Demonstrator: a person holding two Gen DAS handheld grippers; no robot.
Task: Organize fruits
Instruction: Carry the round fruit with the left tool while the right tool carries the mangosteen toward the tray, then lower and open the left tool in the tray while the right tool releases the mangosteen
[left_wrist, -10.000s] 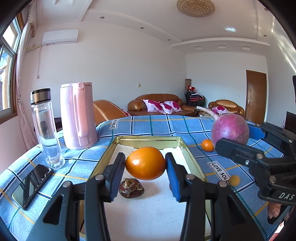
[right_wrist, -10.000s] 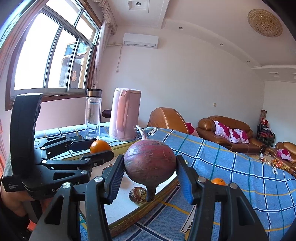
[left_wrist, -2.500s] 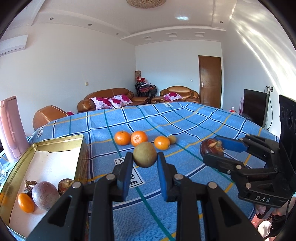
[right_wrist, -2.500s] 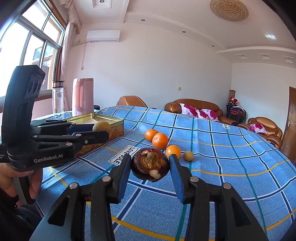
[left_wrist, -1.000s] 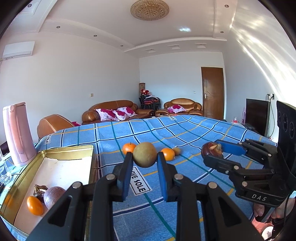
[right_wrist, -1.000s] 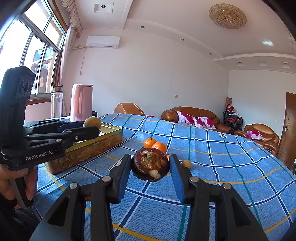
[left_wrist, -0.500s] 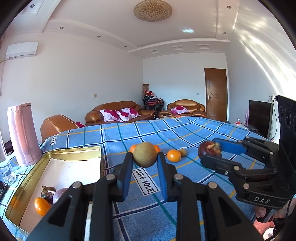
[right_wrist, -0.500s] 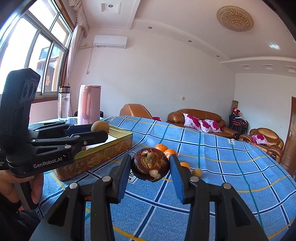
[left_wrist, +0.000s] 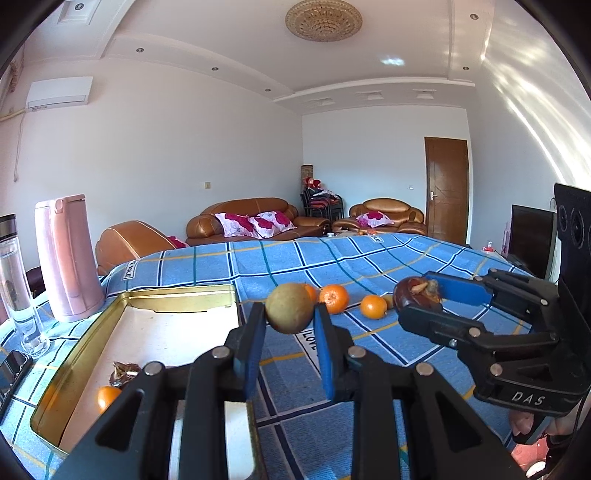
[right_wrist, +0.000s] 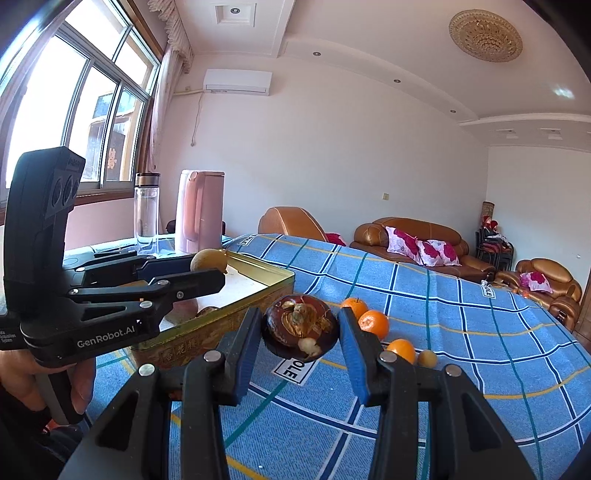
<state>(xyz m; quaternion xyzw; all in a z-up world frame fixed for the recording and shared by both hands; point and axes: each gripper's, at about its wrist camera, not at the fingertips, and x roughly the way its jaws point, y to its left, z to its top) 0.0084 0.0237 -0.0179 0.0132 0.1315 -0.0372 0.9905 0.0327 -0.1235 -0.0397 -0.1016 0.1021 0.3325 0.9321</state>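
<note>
At the far left of the left wrist view stood a clear water bottle (left_wrist: 16, 284) and a pink kettle (left_wrist: 68, 258), both upright on a surface covered in a blue checked cloth (left_wrist: 369, 258). Beside them lay a gold tin tray (left_wrist: 177, 295) holding an orange fruit (left_wrist: 107, 397) and a brown, wrinkled one (left_wrist: 123, 369).

The left gripper (left_wrist: 289, 314) was clamped narrowly on a round yellow-brown fruit (left_wrist: 289, 308) — its jaws pressed both sides, and the fruit hung above the cloth, just beside the tray's right rim.

Farther right, three oranges (left_wrist: 334, 298) and one small yellowish fruit (right_wrist: 427, 357) sat loose on the cloth, close together.

At the right, the right gripper (right_wrist: 301, 328) held a dark purple-brown fruit (right_wrist: 301, 325) with a split, pale-flecked top — jaws closed on its sides, raised off the cloth. In the right wrist view this fruit was just beside the near corner of the tray. A hand (right_wrist: 22, 376) gripped the left tool's handle.
</note>
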